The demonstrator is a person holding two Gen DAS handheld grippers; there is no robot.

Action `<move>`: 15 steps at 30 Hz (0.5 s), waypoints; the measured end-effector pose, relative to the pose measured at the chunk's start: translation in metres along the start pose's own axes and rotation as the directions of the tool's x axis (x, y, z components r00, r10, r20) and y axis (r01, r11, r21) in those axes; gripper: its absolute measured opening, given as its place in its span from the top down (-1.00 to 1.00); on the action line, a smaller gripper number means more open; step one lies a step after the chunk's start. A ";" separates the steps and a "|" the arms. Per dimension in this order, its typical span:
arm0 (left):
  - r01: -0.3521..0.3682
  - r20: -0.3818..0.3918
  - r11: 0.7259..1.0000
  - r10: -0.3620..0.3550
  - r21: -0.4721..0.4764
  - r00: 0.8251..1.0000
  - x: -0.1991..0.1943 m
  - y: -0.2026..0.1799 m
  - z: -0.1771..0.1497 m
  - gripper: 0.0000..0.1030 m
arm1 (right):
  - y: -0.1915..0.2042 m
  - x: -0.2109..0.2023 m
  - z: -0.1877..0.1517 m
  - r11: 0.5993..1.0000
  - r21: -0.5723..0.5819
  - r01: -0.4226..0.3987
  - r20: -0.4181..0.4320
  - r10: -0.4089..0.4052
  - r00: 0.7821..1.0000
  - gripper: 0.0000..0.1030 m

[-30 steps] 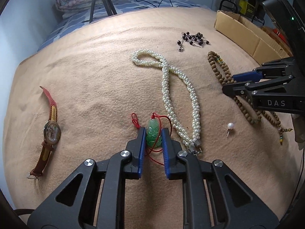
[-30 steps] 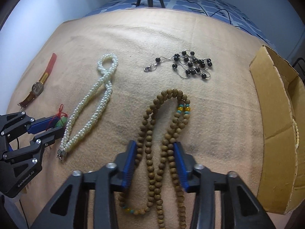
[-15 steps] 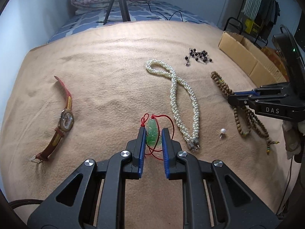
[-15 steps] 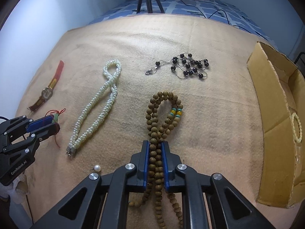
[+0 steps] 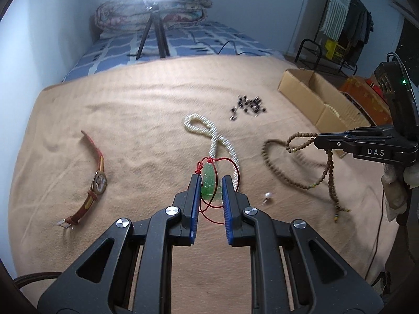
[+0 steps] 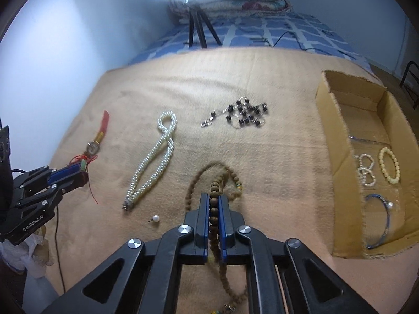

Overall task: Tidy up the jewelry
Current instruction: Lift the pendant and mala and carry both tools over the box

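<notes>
My left gripper [image 5: 211, 183] is shut on a green jade pendant [image 5: 209, 186] whose red cord [image 5: 233, 168] dangles below, lifted off the tan blanket [image 5: 146, 120]. In the right wrist view the same gripper [image 6: 78, 170] shows at the left edge with the pendant. My right gripper [image 6: 214, 200] is shut on a brown wooden bead necklace [image 6: 214, 204], which hangs in loops above the blanket; in the left wrist view that gripper [image 5: 318, 141] sits at right with the wooden beads [image 5: 301, 144] trailing down.
On the blanket lie a white pearl necklace [image 6: 154, 172], a black bead chain [image 6: 243, 113], a red-strap watch [image 5: 98, 180] and a loose pearl stud [image 6: 155, 219]. A cardboard box [image 6: 340, 136] at right holds several bracelets [image 6: 389, 167]. A tripod [image 5: 153, 36] stands behind.
Both grippers rose off the blanket. The right one shut on the wooden beads and lifted them; the left kept the pendant and raised it clear.
</notes>
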State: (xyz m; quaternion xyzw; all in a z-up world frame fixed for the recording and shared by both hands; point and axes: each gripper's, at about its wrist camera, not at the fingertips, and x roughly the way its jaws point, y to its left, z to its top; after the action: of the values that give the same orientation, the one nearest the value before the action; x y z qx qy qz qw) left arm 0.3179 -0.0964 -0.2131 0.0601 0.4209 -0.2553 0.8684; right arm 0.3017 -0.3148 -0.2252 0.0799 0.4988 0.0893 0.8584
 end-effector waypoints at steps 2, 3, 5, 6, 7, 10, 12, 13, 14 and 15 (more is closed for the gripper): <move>0.006 0.008 1.000 -0.006 0.009 1.000 -0.004 -0.005 0.003 0.72 | -0.003 -0.005 0.000 1.000 0.000 0.000 0.007 0.000 1.000 0.93; 0.007 0.012 1.000 -0.007 0.014 1.000 -0.005 -0.008 0.005 0.72 | -0.004 -0.008 0.000 1.000 -0.002 0.000 0.010 0.000 1.000 0.93; 0.011 0.015 1.000 -0.011 0.019 1.000 -0.009 -0.013 0.007 0.72 | -0.007 -0.011 0.000 1.000 -0.003 0.000 0.012 0.000 1.000 0.93; 0.015 0.016 1.000 -0.015 0.019 1.000 -0.010 -0.015 0.008 0.72 | -0.007 -0.013 0.000 1.000 -0.001 0.001 0.016 -0.001 1.000 0.93; 0.017 0.017 1.000 -0.018 0.021 1.000 -0.011 -0.017 0.009 0.72 | -0.008 -0.016 0.000 1.000 0.001 -0.001 0.022 0.001 1.000 0.93; 0.024 0.024 0.999 -0.024 0.033 0.999 -0.017 -0.023 0.014 0.72 | -0.010 -0.030 0.001 1.000 0.000 -0.003 0.043 0.003 0.999 0.93; 0.028 0.032 0.999 -0.029 0.038 0.999 -0.020 -0.026 0.018 0.72 | -0.011 -0.044 0.004 1.000 -0.009 -0.002 0.067 0.002 0.998 0.93; 0.030 0.037 0.999 -0.032 0.042 0.999 -0.023 -0.029 0.021 0.72 | -0.011 -0.051 0.005 1.000 -0.013 -0.001 0.077 0.002 0.997 0.93; 0.034 0.042 0.998 -0.036 0.045 0.998 -0.025 -0.031 0.024 0.72 | -0.011 -0.059 0.007 1.000 -0.018 -0.001 0.089 0.003 0.996 0.93; 0.037 0.046 0.998 -0.039 0.047 0.998 -0.026 -0.033 0.027 0.72 | -0.010 -0.069 0.009 1.000 -0.022 -0.001 0.103 0.003 0.995 0.93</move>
State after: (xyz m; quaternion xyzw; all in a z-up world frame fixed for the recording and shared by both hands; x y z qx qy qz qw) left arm 0.3067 -0.1234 -0.1721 0.0663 0.3953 -0.2827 0.8714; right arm 0.2771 -0.3414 -0.1652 0.0754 0.4526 0.0914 0.8838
